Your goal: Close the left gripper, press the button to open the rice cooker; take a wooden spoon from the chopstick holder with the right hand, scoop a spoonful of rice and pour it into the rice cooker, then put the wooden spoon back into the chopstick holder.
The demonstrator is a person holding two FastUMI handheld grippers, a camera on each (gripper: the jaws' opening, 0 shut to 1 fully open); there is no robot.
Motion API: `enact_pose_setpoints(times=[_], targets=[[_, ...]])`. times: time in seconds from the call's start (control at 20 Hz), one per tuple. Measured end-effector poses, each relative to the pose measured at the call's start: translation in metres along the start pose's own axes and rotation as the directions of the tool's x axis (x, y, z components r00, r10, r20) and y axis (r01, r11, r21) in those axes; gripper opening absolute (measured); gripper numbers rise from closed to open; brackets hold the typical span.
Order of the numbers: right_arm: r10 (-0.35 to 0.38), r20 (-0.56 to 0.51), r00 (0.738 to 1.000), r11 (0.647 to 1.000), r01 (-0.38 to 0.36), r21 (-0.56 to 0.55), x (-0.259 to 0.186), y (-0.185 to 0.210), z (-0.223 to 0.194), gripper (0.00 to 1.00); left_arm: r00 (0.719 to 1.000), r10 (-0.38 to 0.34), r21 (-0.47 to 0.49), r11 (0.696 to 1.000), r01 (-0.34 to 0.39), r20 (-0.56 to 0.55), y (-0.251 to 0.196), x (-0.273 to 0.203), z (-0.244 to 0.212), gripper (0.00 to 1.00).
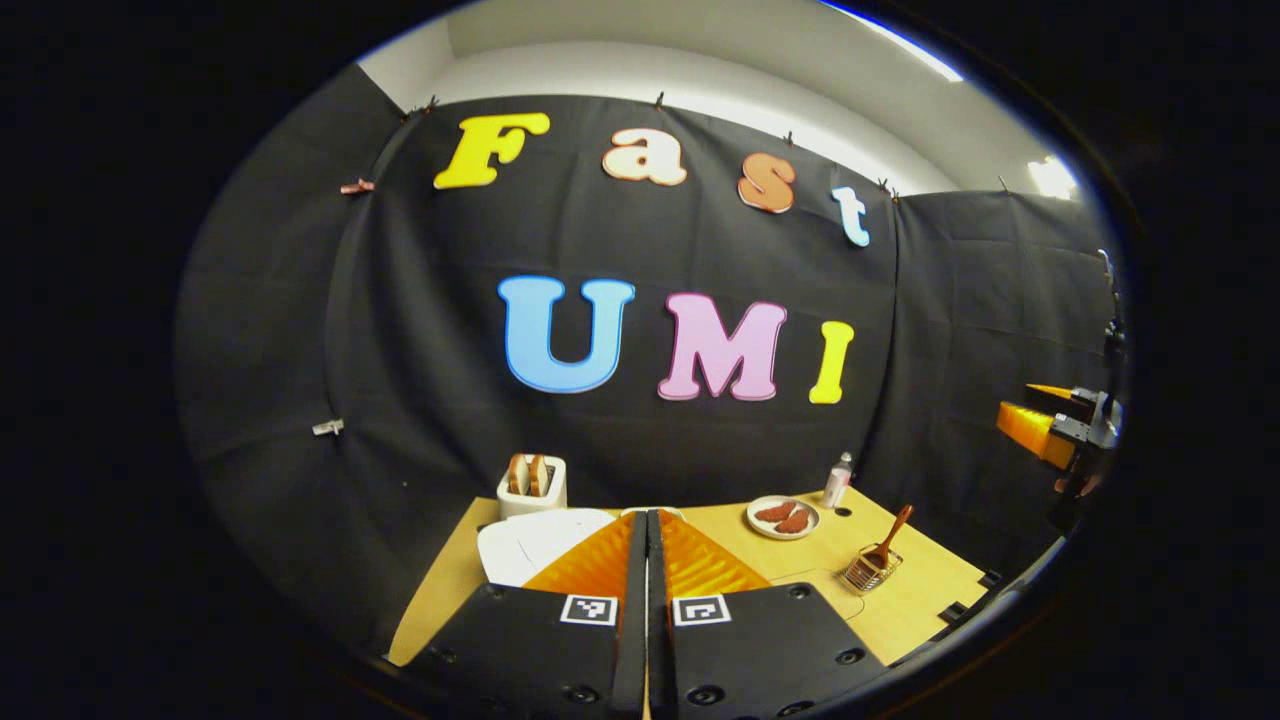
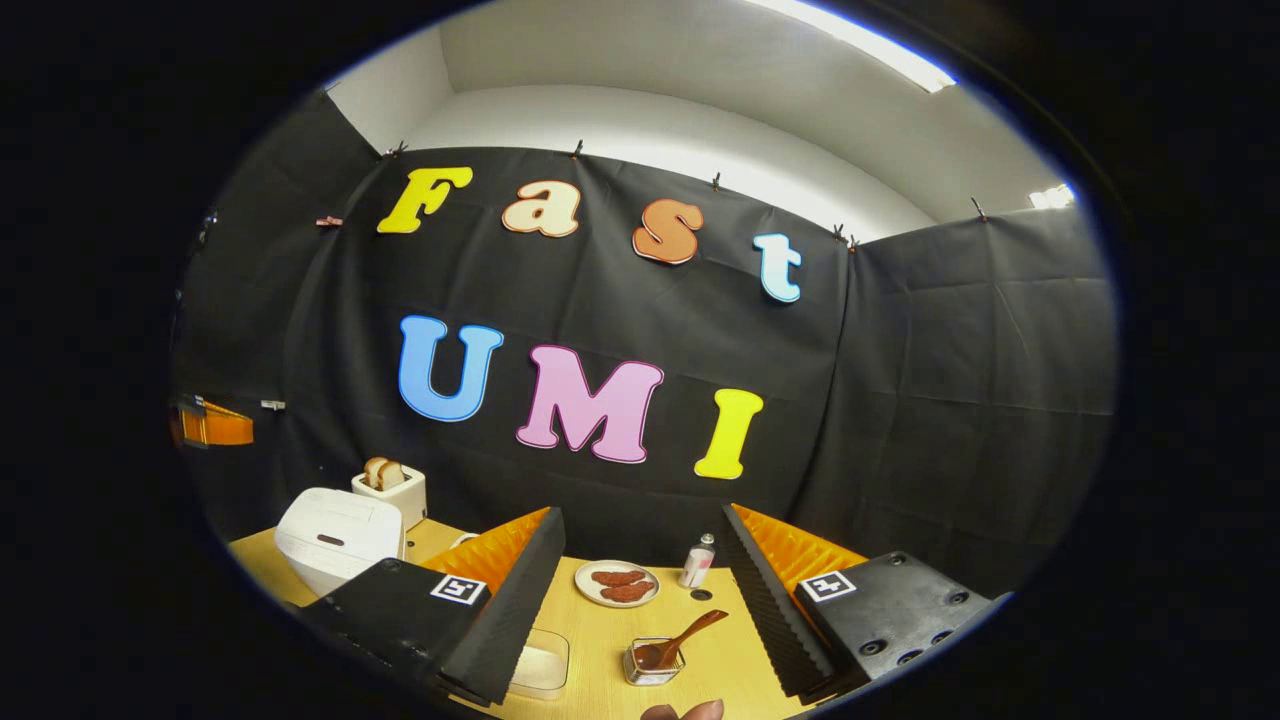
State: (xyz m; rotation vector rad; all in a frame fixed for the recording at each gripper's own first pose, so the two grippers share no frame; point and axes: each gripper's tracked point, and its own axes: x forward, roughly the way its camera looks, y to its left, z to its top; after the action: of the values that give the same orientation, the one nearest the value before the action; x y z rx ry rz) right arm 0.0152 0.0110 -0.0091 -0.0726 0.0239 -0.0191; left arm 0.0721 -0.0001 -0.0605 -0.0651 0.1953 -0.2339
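Note:
In the left gripper view my left gripper (image 1: 647, 514) is shut with nothing between its fingers, held above the table's near side. Behind its fingers lies the white rice cooker (image 1: 540, 545), mostly hidden. The wire chopstick holder (image 1: 868, 572) stands at the right with the wooden spoon (image 1: 893, 532) leaning in it. In the right gripper view my right gripper (image 2: 643, 515) is open and empty, high over the table. Below and ahead of it stands the chopstick holder (image 2: 652, 663) with the wooden spoon (image 2: 692, 632). The rice cooker (image 2: 335, 540) sits at the left, lid down. A clear rice container (image 2: 542, 663) peeks out under the left finger.
A toaster (image 2: 392, 490) with bread stands behind the cooker. A plate of meat (image 2: 620, 584) and a small bottle (image 2: 698, 563) sit near the back of the wooden table (image 2: 600, 625). A person's fingertip (image 2: 685, 711) shows at the bottom edge. The other gripper (image 1: 1050, 425) hovers at far right.

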Motion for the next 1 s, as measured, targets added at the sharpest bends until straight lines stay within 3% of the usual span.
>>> enact_pose_setpoints(times=[0.2, 0.5, 0.75, 1.0], targets=[[-0.02, -0.02, 1.0, 1.0, 0.02, -0.001, 0.003, -0.001, -0.008, 0.98, 0.987, -0.053, -0.081, 0.996, 0.041, -0.153, 0.027, 0.048, -0.043, 0.06], [-0.053, -0.054, 0.997, 0.999, 0.053, -0.007, 0.002, -0.011, -0.02, 0.98, 0.923, -0.145, -0.257, 0.965, 0.052, -0.356, 0.042, 0.114, -0.116, 0.06], [-0.096, -0.055, 0.994, 0.995, 0.094, -0.041, 0.0, -0.027, -0.022, 0.98, 0.881, -0.15, -0.304, 0.953, 0.007, -0.449, 0.049, 0.144, -0.149, 0.06], [-0.135, -0.059, 0.989, 0.99, 0.133, -0.043, -0.003, -0.04, -0.027, 0.98, 0.846, -0.132, -0.276, 0.961, -0.018, -0.516, 0.053, 0.143, -0.172, 0.06]])
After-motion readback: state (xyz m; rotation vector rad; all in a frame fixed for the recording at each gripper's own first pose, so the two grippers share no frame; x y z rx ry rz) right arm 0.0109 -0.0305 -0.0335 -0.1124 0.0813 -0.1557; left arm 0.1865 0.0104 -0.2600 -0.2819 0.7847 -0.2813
